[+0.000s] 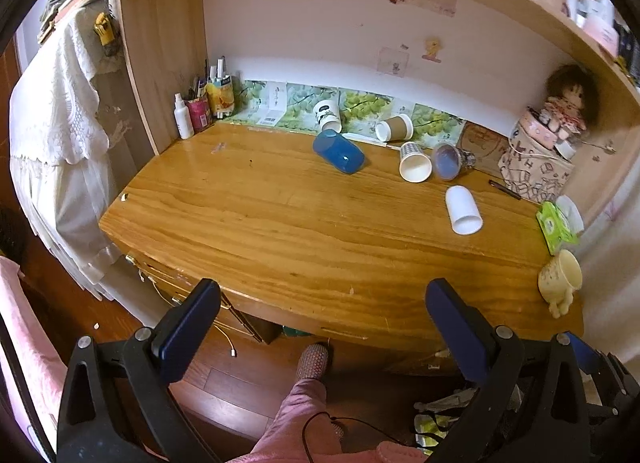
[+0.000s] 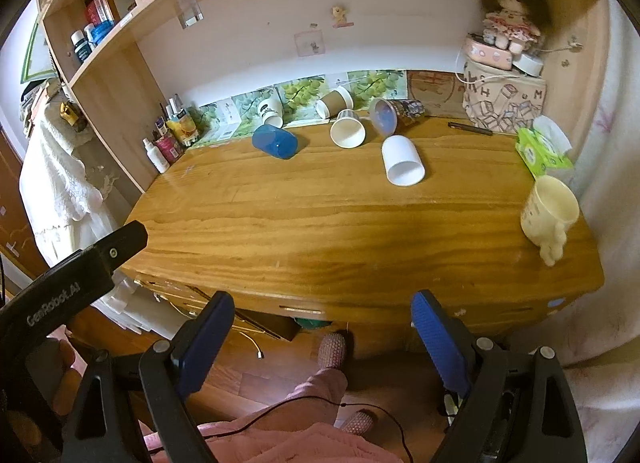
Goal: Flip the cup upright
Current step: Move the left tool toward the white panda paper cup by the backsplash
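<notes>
Several cups lie tipped on the wooden desk (image 1: 280,223): a blue cup (image 1: 338,151) (image 2: 275,141), a white cup (image 1: 463,209) (image 2: 402,160), a dotted paper cup (image 1: 415,162) (image 2: 347,128), a brown paper cup (image 1: 394,127) (image 2: 334,102), a clear patterned cup (image 1: 452,159) (image 2: 390,111) and a white printed cup (image 1: 328,115) (image 2: 271,110). A cream mug (image 1: 559,280) (image 2: 549,212) stands upright at the right edge. My left gripper (image 1: 322,305) and right gripper (image 2: 323,313) are both open and empty, held before the desk's front edge.
A doll (image 2: 510,9) sits on a printed bag (image 2: 504,101) at the back right, with a green tissue pack (image 2: 542,151) and a pen (image 2: 470,128) nearby. Bottles and pen holders (image 1: 200,107) stand at the back left. Shelves hang overhead.
</notes>
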`<state>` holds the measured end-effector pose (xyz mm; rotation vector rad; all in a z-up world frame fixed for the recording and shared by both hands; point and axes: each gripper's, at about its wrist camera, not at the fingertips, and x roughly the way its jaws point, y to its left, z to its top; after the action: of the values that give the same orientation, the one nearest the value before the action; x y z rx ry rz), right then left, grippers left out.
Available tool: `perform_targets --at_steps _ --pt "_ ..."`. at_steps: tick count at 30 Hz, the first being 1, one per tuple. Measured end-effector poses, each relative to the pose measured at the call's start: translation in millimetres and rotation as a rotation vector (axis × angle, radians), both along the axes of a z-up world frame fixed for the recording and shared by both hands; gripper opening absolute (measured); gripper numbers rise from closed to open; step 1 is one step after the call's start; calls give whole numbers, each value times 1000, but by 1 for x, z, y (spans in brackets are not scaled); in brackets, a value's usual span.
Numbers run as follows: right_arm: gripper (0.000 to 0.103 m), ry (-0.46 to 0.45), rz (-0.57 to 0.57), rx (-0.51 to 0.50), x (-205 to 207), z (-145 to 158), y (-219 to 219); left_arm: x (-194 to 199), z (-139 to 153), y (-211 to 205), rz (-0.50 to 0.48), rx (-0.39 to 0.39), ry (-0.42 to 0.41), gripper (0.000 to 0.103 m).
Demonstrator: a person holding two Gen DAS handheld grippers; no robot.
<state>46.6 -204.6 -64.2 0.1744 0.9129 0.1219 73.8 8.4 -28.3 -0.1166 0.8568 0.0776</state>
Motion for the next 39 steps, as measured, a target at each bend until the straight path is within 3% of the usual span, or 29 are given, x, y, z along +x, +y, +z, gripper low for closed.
perform_targets --at_steps 13,27,39 --pt "91 11 41 17 109 4 9 121 -2 13 9 15 65 102" --pt "91 -8 51 60 245 17 47 267 -9 45 31 39 171 102" --pt "91 33 21 52 340 -3 59 380 -31 63 34 61 234 102"
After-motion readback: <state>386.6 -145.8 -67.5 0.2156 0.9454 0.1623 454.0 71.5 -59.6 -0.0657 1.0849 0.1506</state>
